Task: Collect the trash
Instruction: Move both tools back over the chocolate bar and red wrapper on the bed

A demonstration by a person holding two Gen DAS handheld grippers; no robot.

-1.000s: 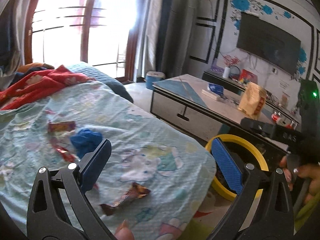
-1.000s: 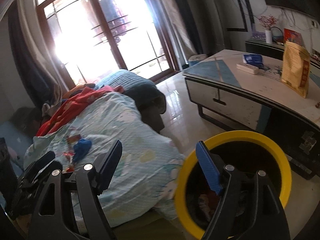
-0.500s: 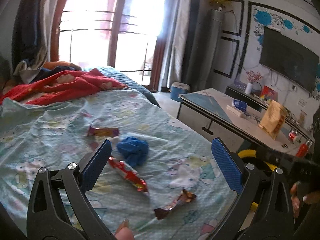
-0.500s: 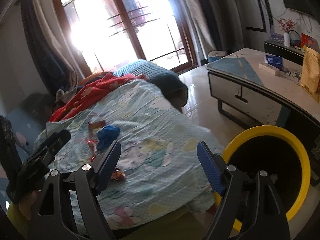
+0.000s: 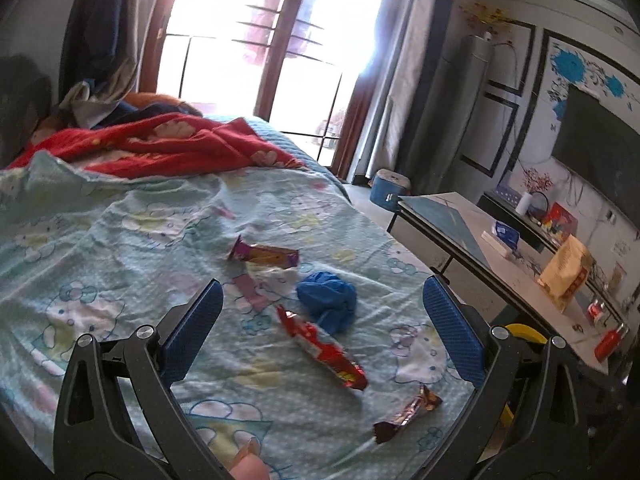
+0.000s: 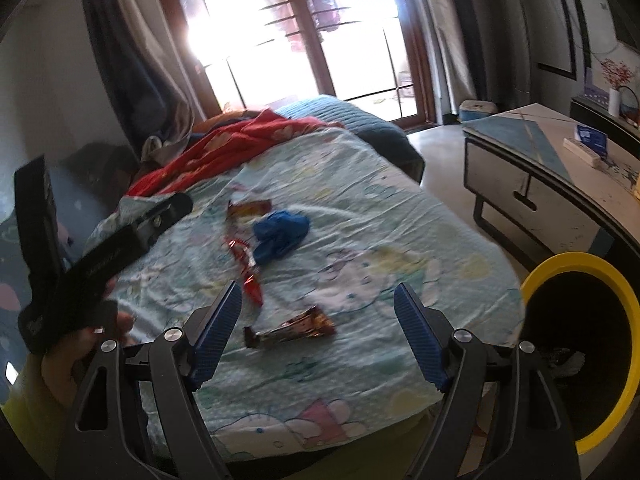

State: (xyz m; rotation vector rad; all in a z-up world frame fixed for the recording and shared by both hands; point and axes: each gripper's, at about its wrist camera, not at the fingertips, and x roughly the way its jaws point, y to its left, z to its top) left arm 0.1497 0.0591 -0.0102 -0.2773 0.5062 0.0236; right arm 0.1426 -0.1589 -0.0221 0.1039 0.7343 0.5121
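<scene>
Soft printed cloth, shiny foil wrappers, matt black plastic

The bedsheet (image 5: 120,240) is thin, wrinkled cotton-like cloth; the red blanket (image 5: 160,148) at upper left looks fleecy. The red wrapper (image 5: 324,348) and brown wrapper (image 6: 290,328) are glossy crinkled foil, the blue crumpled glove (image 5: 328,304) dull and rubbery. The left gripper (image 5: 322,332) has matt black plastic arms with ribbed blue pads (image 5: 452,336). The bin (image 6: 624,296) rim is smooth yellow plastic; the floor (image 6: 440,152) is polished.

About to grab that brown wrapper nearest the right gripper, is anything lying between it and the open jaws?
Nothing visible. The brown wrapper lies flat on the bedsheet just ahead of the open right gripper; the red wrapper lies farther back, to the left.
</scene>
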